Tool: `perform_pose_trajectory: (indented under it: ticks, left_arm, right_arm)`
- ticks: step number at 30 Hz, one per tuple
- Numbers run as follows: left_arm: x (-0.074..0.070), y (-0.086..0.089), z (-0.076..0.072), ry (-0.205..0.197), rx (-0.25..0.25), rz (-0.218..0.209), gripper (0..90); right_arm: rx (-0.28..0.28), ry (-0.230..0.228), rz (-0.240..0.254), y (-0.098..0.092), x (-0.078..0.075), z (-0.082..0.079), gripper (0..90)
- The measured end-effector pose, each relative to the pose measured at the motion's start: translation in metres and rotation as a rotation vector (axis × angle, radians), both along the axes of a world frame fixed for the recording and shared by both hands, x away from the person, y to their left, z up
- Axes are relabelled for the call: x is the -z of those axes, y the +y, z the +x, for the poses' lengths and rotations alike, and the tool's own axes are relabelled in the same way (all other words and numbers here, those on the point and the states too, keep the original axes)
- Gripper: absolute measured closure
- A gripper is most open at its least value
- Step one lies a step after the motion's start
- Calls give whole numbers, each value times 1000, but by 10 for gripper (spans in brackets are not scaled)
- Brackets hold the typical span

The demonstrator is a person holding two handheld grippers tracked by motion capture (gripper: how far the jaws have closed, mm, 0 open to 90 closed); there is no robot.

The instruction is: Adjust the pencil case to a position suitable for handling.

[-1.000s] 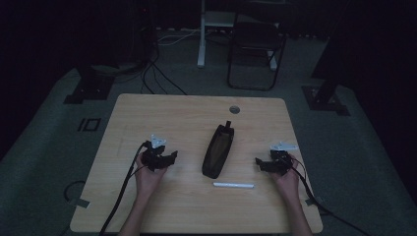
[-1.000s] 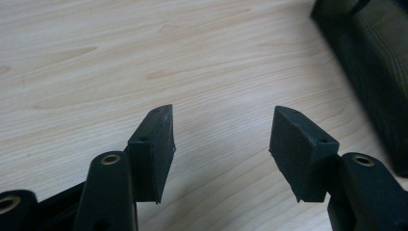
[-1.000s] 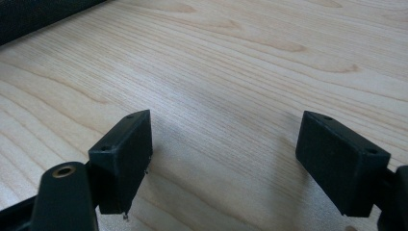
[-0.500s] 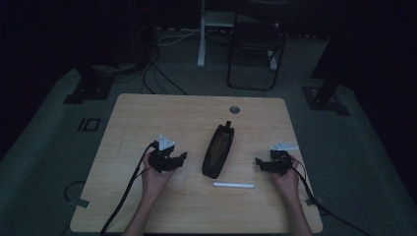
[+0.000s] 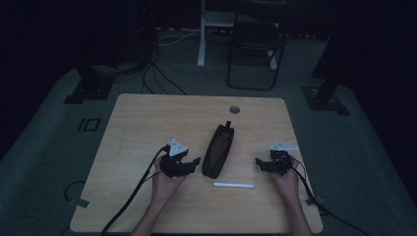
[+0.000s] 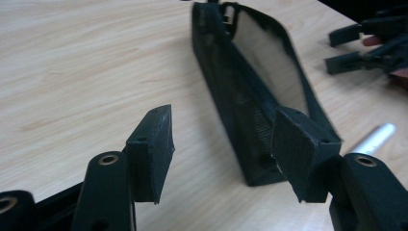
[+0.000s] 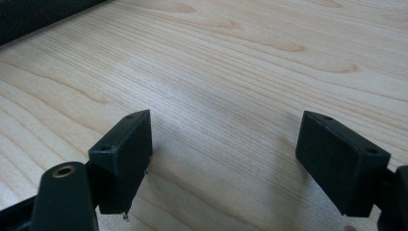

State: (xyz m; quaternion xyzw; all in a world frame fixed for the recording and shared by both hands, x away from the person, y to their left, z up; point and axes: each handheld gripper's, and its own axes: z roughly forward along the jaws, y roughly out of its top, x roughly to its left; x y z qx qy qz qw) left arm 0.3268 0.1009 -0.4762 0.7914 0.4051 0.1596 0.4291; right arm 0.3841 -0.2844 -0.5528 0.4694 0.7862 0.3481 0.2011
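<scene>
A: Report the left tool (image 5: 195,161).

B: It sits over the middle of the bench (image 5: 147,123), closer to the near edge than the far one, held in the left hand (image 5: 164,184). Its jaws stand partly apart with nothing between them. The pads (image 6: 150,153) are bare. It points toward the pouch (image 5: 219,150) and stands just beside that pouch's near end without touching it.

A: And the pouch?

B: A long black pouch, lying flat at the bench's centre, its length running from near edge toward far edge. In the left gripper view its top is open, showing a pale lining (image 6: 272,60).

A: The right tool (image 5: 258,162)?

B: Toward the right edge of the bench, held in the right hand (image 5: 285,179). Its jaws are wide apart over bare wood and hold nothing. It stands well apart from the pouch.

A: Anything else on the surface?

B: A white pen (image 5: 233,185) lies flat between the two hands, parallel to the near edge, just short of the pouch's near end. A round cable hole (image 5: 234,109) sits near the far edge.
</scene>
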Motion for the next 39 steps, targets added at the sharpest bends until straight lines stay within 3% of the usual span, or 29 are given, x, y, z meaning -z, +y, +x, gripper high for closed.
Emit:
perform_pose_trajectory:
  ticks: [12, 14, 20, 26, 34, 39]
  left_arm:
    - [9, -30, -4, 25, 57, 30, 399]
    - [10, -35, -5, 21, 65, 53, 397]
    - [19, -44, -1, 33, 43, 99, 406]
    - [20, -40, 2, 36, 38, 148, 474]
    - [18, -29, 11, 27, -11, 192, 582]
    - [16, -22, 17, 33, -32, 184, 572]
  right_arm:
    - [0, 0, 0, 0, 0, 0, 203]
    - [0, 0, 0, 0, 0, 0, 203]
    - [0, 0, 0, 0, 0, 0, 203]
    - [0, 0, 0, 0, 0, 0, 203]
    - [0, 0, 0, 0, 0, 0, 203]
    - [0, 0, 0, 0, 0, 0, 203]
